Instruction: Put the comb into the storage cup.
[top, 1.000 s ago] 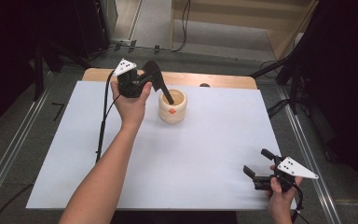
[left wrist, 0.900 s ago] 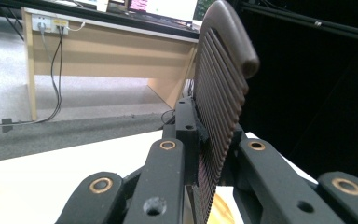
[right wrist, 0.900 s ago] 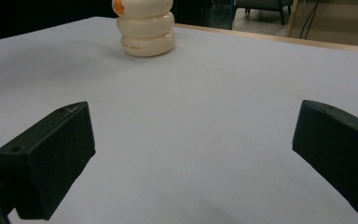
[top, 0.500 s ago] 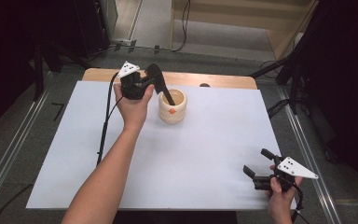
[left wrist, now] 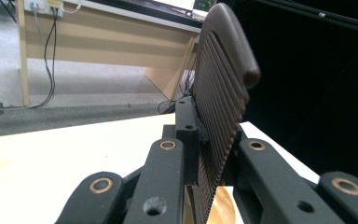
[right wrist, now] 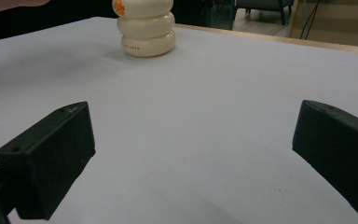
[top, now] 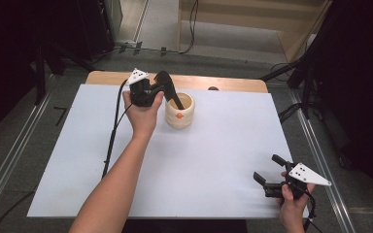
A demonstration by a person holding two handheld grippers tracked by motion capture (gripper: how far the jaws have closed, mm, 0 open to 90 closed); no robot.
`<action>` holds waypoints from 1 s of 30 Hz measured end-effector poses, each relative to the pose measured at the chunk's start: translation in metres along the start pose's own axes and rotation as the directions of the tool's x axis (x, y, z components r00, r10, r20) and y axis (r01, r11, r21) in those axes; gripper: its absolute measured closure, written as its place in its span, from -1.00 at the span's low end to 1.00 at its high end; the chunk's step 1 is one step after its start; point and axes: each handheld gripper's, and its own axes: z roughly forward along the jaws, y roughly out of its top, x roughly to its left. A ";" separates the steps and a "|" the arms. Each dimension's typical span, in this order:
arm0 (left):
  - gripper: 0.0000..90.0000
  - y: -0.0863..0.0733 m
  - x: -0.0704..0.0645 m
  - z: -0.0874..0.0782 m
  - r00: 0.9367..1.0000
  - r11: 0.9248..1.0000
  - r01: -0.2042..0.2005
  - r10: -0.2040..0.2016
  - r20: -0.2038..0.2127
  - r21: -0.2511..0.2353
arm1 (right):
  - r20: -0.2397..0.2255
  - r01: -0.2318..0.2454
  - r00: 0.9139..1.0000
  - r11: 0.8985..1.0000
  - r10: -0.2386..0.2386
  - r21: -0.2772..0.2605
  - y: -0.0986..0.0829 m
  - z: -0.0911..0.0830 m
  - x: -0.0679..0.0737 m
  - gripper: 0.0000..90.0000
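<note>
1. High view: the left gripper [top: 167, 90] is held above the far centre of the white mat [top: 223, 145], just left of the cream ribbed cup [top: 179, 111]. It is clenched on a dark ribbed tool [top: 174, 97].
2. High view: the tool's long axis is tilted. Its upper end is at the jaws, up and to the left; its lower end points down and to the right, inside the cup's mouth. Whether that end touches the cup's inner wall cannot be told.
3. High view: the cup stands upright on the mat near the far edge, with an orange mark on its near side.
4. High view: the right gripper [top: 270, 174] is at the near right corner of the mat, well apart from the cup. Its jaws are spread wide and grasp nothing.
5. Left gripper view: both jaws press against the tool [left wrist: 221, 93], which stands nearly on end between them, ribbed face to the left, rounded tip at the top.
6. Right gripper view: the two jaws stand far apart with bare mat [right wrist: 205, 116] between them. The cup [right wrist: 147, 28] stands upright, far and to the left.
</note>
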 end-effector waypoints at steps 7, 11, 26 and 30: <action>0.87 -0.005 0.000 0.004 1.000 1.000 0.003 -0.003 -0.003 0.018 | 0.000 0.000 1.000 1.000 0.000 -0.002 0.000 0.000 0.000 -1.00; 0.87 -0.007 0.000 0.006 1.000 1.000 0.011 -0.011 0.002 0.015 | 0.000 0.000 1.000 1.000 0.000 0.000 0.000 0.000 0.000 -1.00; 0.87 -0.017 0.004 0.009 0.997 0.997 0.073 -0.073 0.003 0.024 | 0.002 -0.001 1.000 1.000 0.001 0.000 0.000 0.000 0.000 -1.00; 0.87 -0.020 0.005 0.011 0.996 0.996 0.089 -0.089 -0.006 0.032 | 0.002 0.000 1.000 1.000 0.000 0.000 0.000 0.000 0.000 -1.00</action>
